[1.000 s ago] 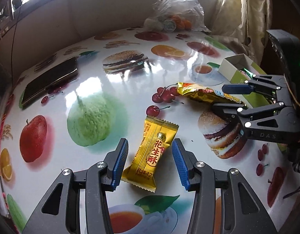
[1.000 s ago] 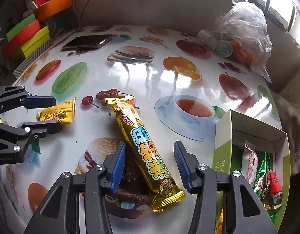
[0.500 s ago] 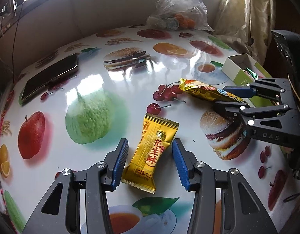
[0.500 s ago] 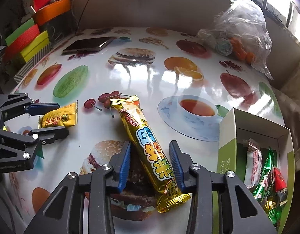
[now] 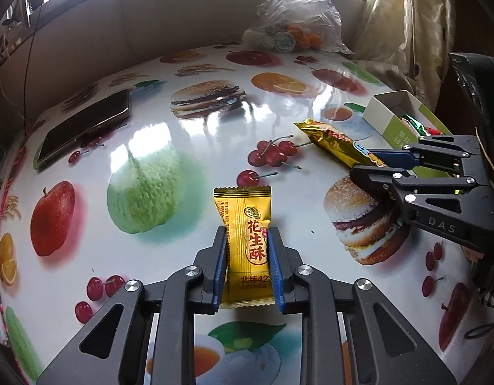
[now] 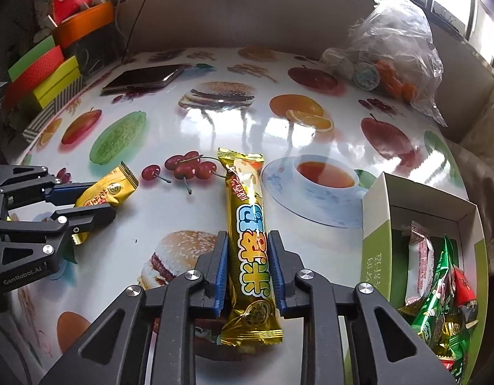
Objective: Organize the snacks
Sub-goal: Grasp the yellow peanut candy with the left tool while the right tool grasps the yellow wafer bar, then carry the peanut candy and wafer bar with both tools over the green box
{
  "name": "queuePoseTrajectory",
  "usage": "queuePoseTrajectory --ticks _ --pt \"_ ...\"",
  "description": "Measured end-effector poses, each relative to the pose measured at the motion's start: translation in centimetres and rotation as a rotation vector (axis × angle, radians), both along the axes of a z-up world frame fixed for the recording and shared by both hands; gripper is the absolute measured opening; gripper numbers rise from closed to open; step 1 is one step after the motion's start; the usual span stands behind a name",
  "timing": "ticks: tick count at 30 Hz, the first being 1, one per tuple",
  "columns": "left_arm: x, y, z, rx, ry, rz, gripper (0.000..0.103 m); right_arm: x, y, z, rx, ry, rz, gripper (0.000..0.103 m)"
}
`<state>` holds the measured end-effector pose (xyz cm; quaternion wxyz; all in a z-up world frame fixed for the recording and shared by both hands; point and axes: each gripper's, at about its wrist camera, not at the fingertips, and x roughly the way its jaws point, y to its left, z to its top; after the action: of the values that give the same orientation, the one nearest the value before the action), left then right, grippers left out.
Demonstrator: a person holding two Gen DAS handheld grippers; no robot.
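Note:
A small yellow peanut-candy packet (image 5: 243, 205) lies on the fruit-print table (image 5: 195, 134). My left gripper (image 5: 247, 234) is closing and its blue pads press the packet's two sides. A long golden snack bar (image 6: 247, 192) lies beside a printed burger. My right gripper (image 6: 248, 234) is closing too, pads pressing the bar's lower half. An open green-and-white box (image 6: 375, 224) at the right holds several wrapped snacks. In the other hand's view, the right gripper (image 5: 362, 162) clamps the bar (image 5: 330, 138) and the left gripper (image 6: 99, 199) clamps the packet (image 6: 115, 186).
A dark phone (image 5: 86, 125) lies at the table's far left. A clear plastic bag (image 5: 298, 22) of oranges and cups sits at the back. Coloured boxes (image 6: 44, 73) are stacked beyond the left edge. A curtain (image 5: 404, 16) hangs behind the box (image 5: 385, 109).
Both grippers have gone from open around their snacks to clamped on them. The packet and the bar have each turned to line up between the fingers. Neither hand has shifted.

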<state>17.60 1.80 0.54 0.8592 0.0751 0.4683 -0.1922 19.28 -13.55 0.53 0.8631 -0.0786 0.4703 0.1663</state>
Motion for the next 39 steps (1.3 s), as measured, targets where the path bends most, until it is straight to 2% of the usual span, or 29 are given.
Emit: queuePoseTrajectory --ticks 23,39 --pt "-2.9 -0.6 2.9 -0.021 -0.071 0.042 0.025 -3.3 0.0 2.2 0.048 -0.029 -0.020 0.022" --pt "-5.4 -3.3 6.1 -0.050 -0.132 0.013 0.025 -7.0 -2.4 5.8 0.067 -0.089 -0.058 0.022"
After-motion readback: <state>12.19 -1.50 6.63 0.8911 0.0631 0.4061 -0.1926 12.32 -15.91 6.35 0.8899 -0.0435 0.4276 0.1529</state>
